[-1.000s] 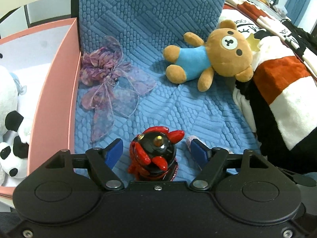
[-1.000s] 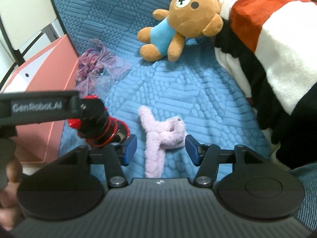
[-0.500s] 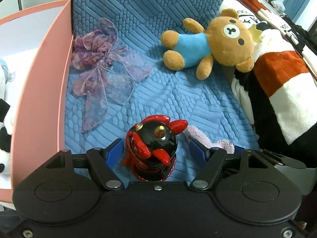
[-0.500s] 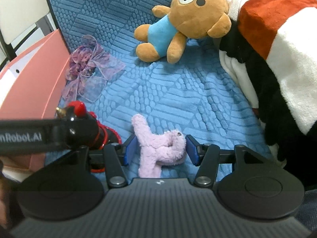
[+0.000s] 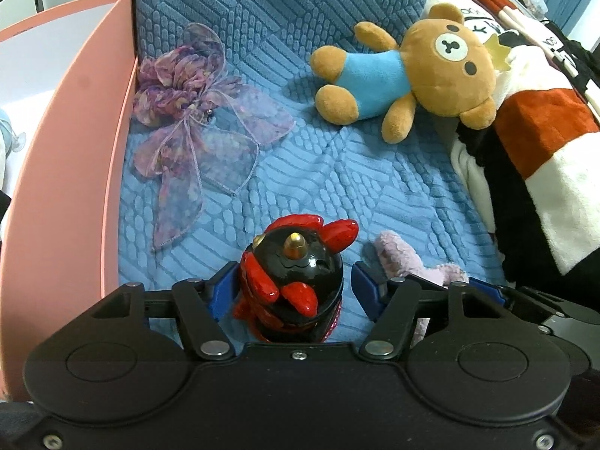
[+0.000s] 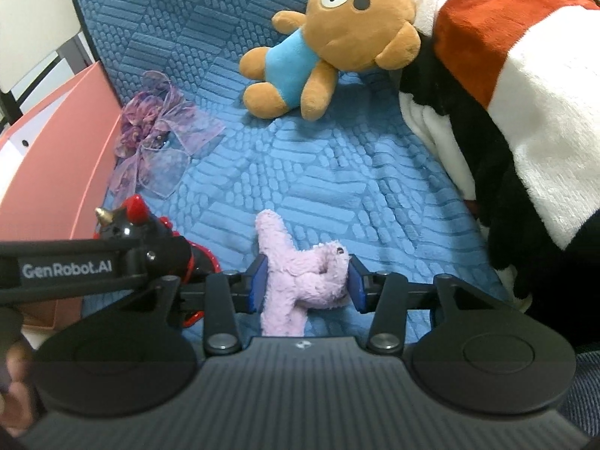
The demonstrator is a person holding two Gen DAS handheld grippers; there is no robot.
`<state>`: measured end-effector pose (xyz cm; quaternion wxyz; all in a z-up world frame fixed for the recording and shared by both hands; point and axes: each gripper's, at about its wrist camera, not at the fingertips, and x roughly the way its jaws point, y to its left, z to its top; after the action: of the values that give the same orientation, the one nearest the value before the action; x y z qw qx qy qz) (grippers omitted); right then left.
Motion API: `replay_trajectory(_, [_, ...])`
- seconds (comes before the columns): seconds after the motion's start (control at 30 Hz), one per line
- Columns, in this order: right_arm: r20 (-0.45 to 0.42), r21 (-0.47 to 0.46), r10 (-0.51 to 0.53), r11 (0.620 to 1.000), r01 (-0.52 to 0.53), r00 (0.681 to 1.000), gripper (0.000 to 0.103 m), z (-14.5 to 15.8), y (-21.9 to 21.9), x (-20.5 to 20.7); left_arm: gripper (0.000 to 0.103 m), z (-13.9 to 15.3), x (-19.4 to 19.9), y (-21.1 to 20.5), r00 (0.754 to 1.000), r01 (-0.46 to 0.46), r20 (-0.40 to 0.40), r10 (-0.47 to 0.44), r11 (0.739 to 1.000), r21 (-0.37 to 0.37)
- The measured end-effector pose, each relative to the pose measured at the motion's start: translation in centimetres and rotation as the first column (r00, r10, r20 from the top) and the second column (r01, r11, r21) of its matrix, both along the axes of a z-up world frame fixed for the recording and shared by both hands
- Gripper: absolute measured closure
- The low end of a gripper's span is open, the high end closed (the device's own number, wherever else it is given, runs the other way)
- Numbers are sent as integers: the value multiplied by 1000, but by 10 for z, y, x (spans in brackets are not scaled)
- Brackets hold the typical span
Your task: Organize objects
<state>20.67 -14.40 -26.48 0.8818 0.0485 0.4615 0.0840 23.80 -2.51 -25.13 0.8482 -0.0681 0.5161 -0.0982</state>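
We found the black-and-red figurine (image 5: 292,285) standing upright on the blue quilt (image 5: 337,172), squarely between the blue pads of the left gripper (image 5: 292,292). Its jaws stood apart: the left pad sat against or just beside the figurine's side, while a sliver of quilt showed between the toy and the right pad. Just to the right of that gripper lay the pink plush toy (image 6: 300,277), and the right gripper (image 6: 305,281) had its pads pressed on both flanks of the plush, clamped on it.

Ahead and left of the left gripper lay a purple ribbon bow (image 5: 198,120), close to the wall of the pink box (image 5: 75,157), which ran along the gripper's left side. Farther ahead and to the right lay a brown teddy bear (image 5: 412,71) in a blue shirt, its head against a striped fleece blanket (image 5: 543,157).

From the left wrist we saw the figurine's gold horn and red crest from above, and only the top of the plush. From the right wrist we saw the whole plush in the grip, the left gripper's side bar crossing in front of the figurine, and part of a hand (image 6: 15,393) at the lower left edge.
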Motion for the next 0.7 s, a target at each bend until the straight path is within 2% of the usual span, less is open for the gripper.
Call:
replay_trajectory(0.2, [-16, 2, -19, 1000, 19, 1000, 54, -5, -1, 3, 47, -5, 2, 0, 1000, -8, -8, 8, 1000, 6])
replay_trajectory(0.43, [-18, 1, -16, 1000, 16, 1000, 55, -4, -1, 4, 47, -3, -1, 1, 1000, -6, 9, 6, 1000, -1])
replay_trajectory(0.7, [-22, 42, -42, 998, 43, 999, 55, 10, -11, -6, 47, 21, -7, 9, 999, -6, 41, 7, 1000, -25])
